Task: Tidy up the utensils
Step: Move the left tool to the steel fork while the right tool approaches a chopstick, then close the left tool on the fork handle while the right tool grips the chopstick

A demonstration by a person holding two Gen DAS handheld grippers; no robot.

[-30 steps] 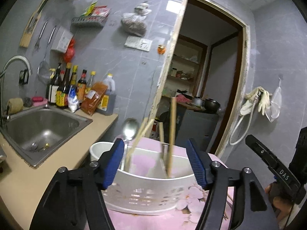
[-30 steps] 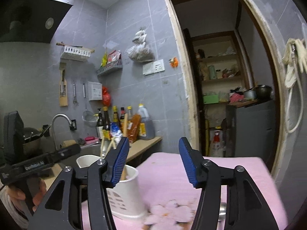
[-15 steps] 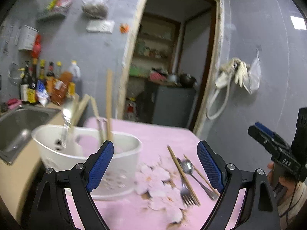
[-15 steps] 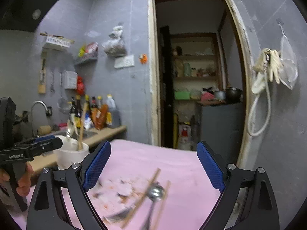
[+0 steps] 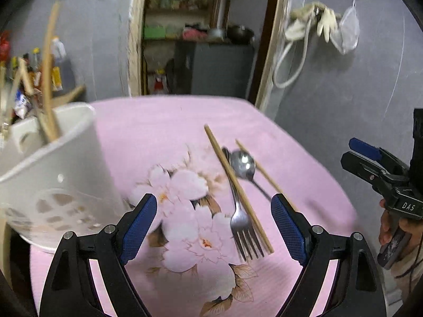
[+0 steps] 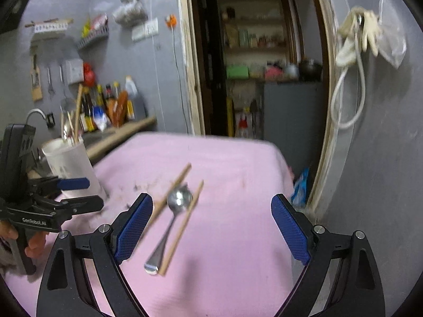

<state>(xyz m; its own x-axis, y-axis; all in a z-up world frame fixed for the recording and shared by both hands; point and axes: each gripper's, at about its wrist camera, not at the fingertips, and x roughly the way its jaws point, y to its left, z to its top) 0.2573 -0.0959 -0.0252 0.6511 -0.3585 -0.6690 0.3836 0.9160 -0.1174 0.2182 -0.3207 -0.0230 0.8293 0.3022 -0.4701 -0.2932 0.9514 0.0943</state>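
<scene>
Pink cloth (image 5: 164,121) covers the table, and the loose cutlery lies on it ahead of both grippers: a fork (image 5: 242,227), a spoon (image 5: 243,162) and two chopsticks (image 5: 236,187), all running lengthwise away from the cameras, roughly in line with the fingers. The left gripper (image 5: 214,227) stands wide open and empty, its jaws having just opened, with the fork and one chopstick lying between its tips. The right gripper (image 6: 211,227) is likewise spread and empty, the spoon (image 6: 179,200) just left of its centre line. The white holder (image 5: 60,174), already bearing chopsticks, stands at the left. The left gripper looks nearer the fork; a grasp would need to close across the handle.
</scene>
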